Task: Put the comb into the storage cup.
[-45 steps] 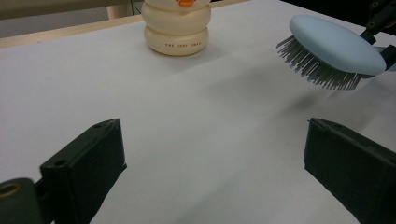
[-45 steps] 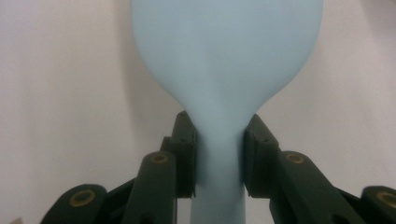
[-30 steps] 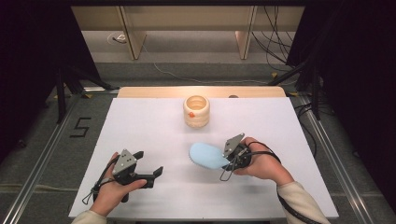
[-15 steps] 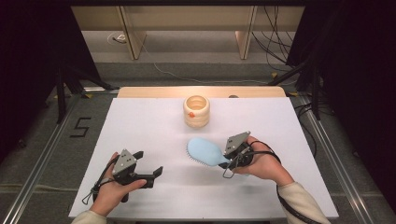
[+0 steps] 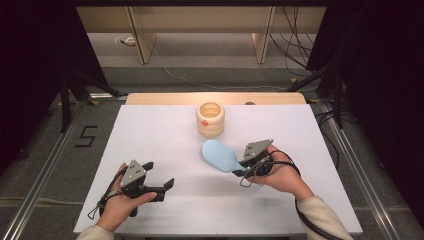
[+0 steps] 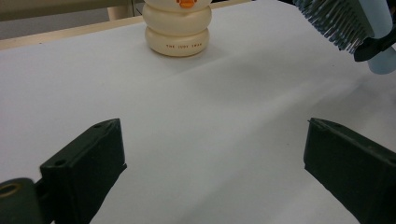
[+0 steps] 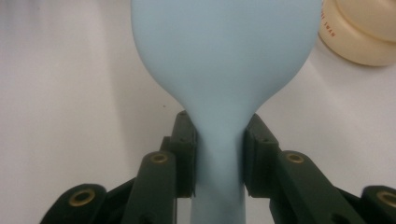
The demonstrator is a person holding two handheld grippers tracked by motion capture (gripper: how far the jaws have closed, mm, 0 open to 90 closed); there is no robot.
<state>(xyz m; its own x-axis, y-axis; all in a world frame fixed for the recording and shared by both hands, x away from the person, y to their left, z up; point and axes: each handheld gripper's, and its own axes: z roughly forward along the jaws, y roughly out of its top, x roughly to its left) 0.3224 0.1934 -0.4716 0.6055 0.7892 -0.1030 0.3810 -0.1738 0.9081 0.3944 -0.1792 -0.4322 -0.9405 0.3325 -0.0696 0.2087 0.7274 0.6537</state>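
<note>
While cropped, hairbrush [image 7: 219, 70] (handle) fills right claw [image 7: 218, 158].

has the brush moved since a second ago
Yes. The brush, held in the right tool, has shifted slightly up the table, closer to the cream cup.

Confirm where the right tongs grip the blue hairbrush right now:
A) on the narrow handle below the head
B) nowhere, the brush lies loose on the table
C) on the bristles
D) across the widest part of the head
A: in the right gripper view the right tongs press both sides of the blue hairbrush at its narrow handle, below the broad head.
</note>
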